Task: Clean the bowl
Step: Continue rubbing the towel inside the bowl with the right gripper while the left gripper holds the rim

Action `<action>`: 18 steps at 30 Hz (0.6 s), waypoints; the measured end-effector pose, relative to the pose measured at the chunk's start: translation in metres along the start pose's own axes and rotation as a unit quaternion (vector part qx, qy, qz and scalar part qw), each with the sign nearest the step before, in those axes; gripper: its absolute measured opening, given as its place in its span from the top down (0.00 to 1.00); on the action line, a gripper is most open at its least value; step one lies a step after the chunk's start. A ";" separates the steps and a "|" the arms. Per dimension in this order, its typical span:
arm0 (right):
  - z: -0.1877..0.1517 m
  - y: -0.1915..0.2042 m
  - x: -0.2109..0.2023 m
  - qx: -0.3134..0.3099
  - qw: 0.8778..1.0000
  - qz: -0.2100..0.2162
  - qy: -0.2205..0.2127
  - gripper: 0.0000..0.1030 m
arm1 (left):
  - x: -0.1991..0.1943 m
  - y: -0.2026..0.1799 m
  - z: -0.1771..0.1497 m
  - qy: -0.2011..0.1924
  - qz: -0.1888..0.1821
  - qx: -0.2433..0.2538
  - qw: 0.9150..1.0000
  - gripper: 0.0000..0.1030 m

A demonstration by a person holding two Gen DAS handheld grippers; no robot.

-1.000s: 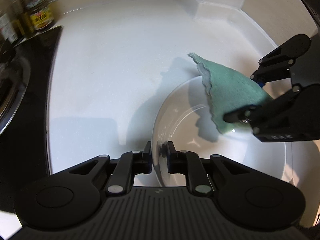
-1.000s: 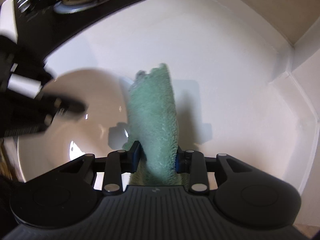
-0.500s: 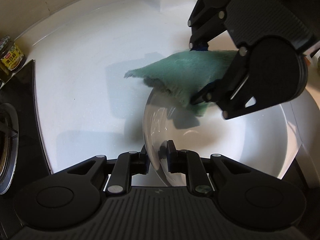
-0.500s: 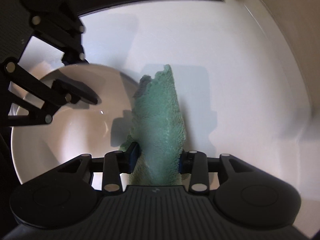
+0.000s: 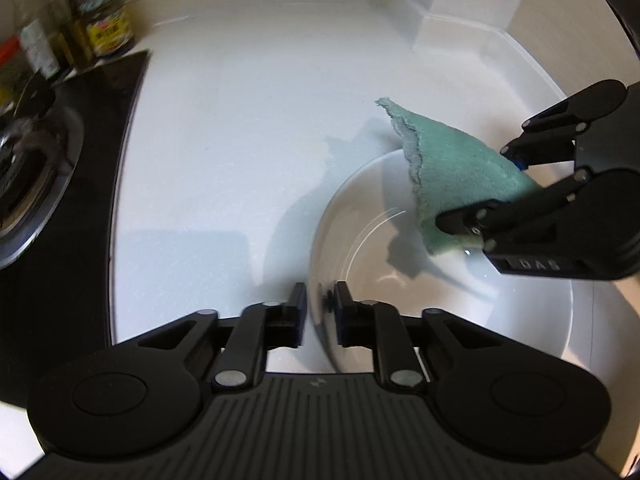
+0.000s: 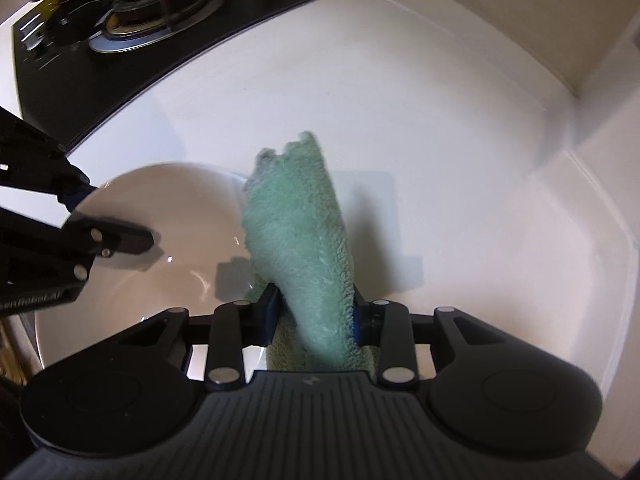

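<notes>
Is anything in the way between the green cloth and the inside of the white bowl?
No, nothing visible blocks it. The green cloth, pinched in the closing right hand-held gripper, already hangs over the white bowl. The left hand-held gripper only grips the rim at the edge, clear of the cloth.

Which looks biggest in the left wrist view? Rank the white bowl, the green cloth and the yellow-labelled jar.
1. white bowl, the largest; its right edge runs out behind the right gripper.
2. green cloth, partly hidden by that gripper.
3. yellow-labelled jar, the smallest, though it stands farthest from the camera, so its true size is unsure.
</notes>
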State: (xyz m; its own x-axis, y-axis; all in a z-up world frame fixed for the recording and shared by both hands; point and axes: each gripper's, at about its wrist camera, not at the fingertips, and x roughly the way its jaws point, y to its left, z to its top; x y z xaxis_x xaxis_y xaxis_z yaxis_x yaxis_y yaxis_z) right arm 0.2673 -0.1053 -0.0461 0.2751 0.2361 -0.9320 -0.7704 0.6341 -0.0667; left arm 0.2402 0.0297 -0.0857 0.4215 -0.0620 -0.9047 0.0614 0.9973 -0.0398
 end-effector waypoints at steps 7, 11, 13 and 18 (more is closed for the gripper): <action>-0.035 -0.007 -0.014 -0.049 0.997 0.045 0.026 0.75 | 0.004 0.000 0.009 0.002 -0.018 0.082 0.997 0.86; -0.025 -0.003 -0.015 -0.105 0.992 0.052 0.045 0.75 | 0.005 -0.002 0.011 0.005 -0.020 0.114 0.993 0.86; -0.016 0.001 -0.015 -0.139 0.988 0.051 0.049 0.75 | 0.005 -0.002 0.012 0.006 -0.019 0.120 0.993 0.85; 0.001 0.011 -0.015 -0.172 0.983 0.053 0.033 0.74 | 0.005 0.001 0.015 0.008 -0.017 0.122 0.992 0.85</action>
State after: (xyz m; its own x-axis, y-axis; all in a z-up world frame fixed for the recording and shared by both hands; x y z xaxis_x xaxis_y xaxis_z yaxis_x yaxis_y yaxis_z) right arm 0.2551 -0.1014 -0.0330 0.1539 0.2323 -0.9604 -0.9447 0.3194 -0.0741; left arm 0.2555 0.0298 -0.0836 0.4019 -0.0928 -0.9110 0.2927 0.9557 0.0319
